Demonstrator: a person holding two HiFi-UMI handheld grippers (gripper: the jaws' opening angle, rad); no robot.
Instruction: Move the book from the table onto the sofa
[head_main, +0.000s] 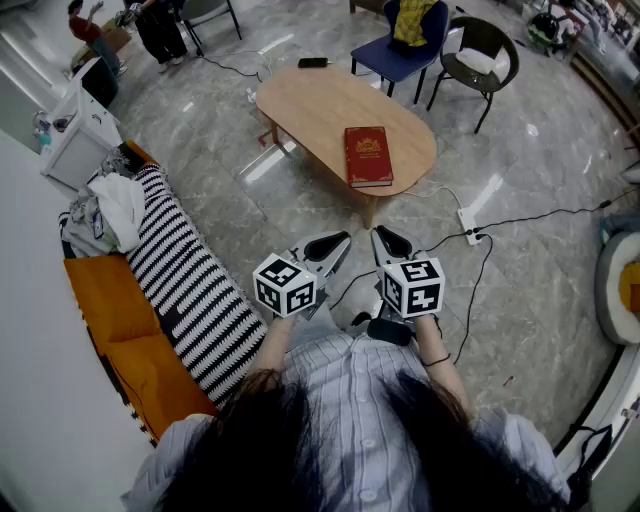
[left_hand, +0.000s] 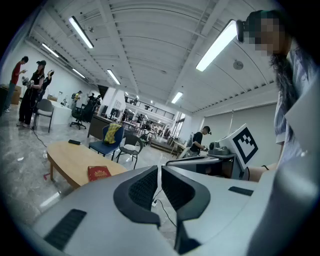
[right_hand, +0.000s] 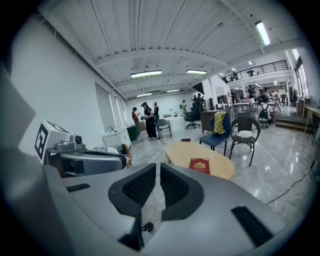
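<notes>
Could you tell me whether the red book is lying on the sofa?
No, the red book lies flat on the wooden table, well apart from the striped sofa.

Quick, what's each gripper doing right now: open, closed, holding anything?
Left gripper: closed, holding nothing.
Right gripper: closed, holding nothing.
</notes>
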